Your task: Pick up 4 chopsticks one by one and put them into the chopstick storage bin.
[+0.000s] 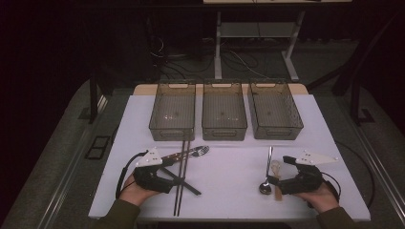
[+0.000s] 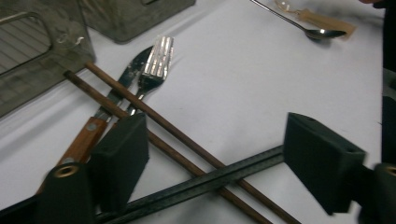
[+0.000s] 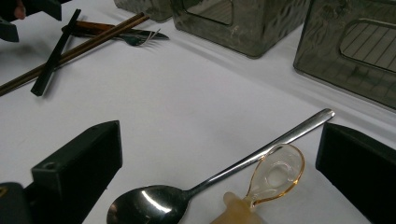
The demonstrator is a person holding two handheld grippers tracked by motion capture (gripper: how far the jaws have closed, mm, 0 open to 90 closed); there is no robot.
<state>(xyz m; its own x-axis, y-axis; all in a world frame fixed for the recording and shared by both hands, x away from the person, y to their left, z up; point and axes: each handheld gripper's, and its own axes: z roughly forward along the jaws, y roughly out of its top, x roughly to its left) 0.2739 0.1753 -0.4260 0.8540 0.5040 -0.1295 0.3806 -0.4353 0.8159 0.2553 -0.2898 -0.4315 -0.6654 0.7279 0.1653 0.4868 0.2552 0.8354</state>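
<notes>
The black chopstick lies slantwise across the brown chopsticks, near the table's front edge, with bare tabletop to its right. The left gripper stands released astride it, gripping nothing. The right gripper is spread wide around the metal spoon and amber spoon.

A black chopstick lies flat on the table, crossing over two brown chopsticks. These run slanted toward the left bin, resting over a fork and what looks like a wooden-handled knife.
</notes>
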